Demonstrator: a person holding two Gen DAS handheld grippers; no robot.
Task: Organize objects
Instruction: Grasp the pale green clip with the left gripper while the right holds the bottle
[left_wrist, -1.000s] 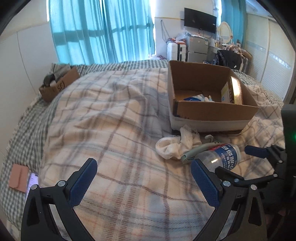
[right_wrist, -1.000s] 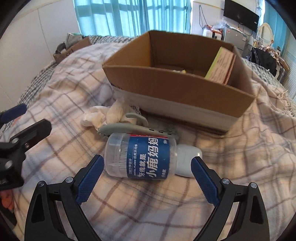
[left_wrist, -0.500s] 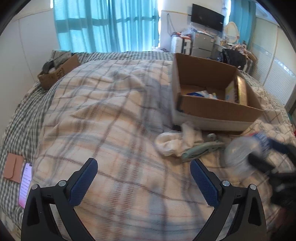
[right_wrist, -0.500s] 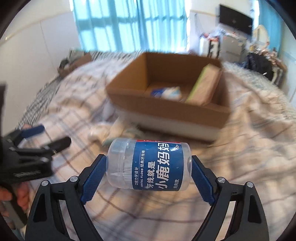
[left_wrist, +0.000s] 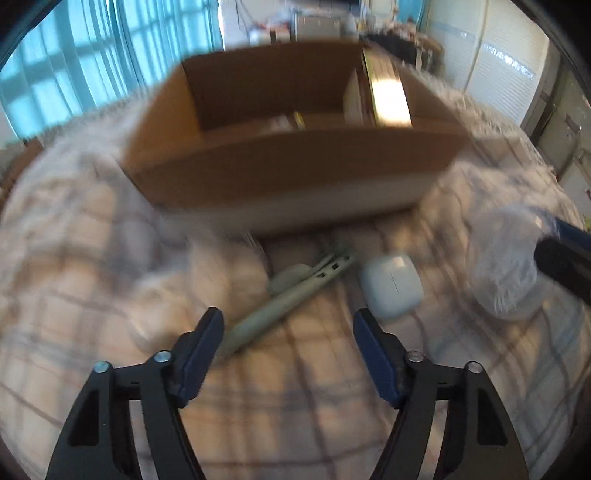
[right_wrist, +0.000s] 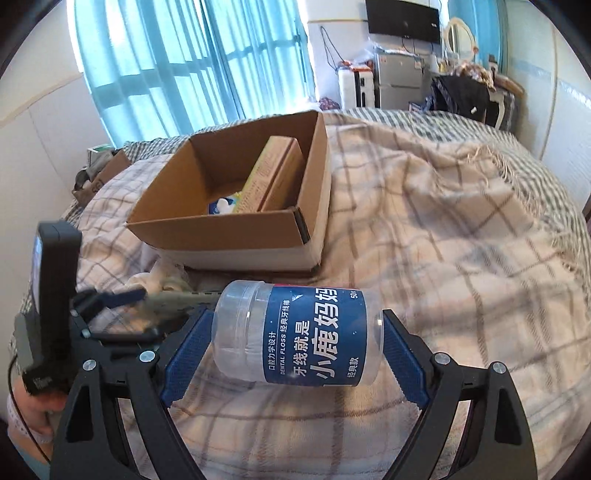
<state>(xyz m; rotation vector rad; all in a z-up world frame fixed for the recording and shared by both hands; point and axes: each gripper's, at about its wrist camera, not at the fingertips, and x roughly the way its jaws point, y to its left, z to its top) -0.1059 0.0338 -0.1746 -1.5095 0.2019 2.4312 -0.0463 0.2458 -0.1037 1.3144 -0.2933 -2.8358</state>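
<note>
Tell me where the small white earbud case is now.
Left wrist view, right of centre: the small white earbud case lies on the plaid blanket, beside the grey-green tool, before the cardboard box.

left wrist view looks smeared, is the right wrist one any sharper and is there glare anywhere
Left wrist view: heavy motion blur over the cardboard box and blanket, bright glare on the carton inside. Right wrist view: sharp, floss jar label readable, window backlight.

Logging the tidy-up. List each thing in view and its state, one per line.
Floss jar: on its side, clamped in right gripper, off the bed.
Left gripper: open, jaws just been closing, nothing gripped.
Box: open, partly filled.
Green tool: lying on blanket.
White case: shut, on blanket.
</note>
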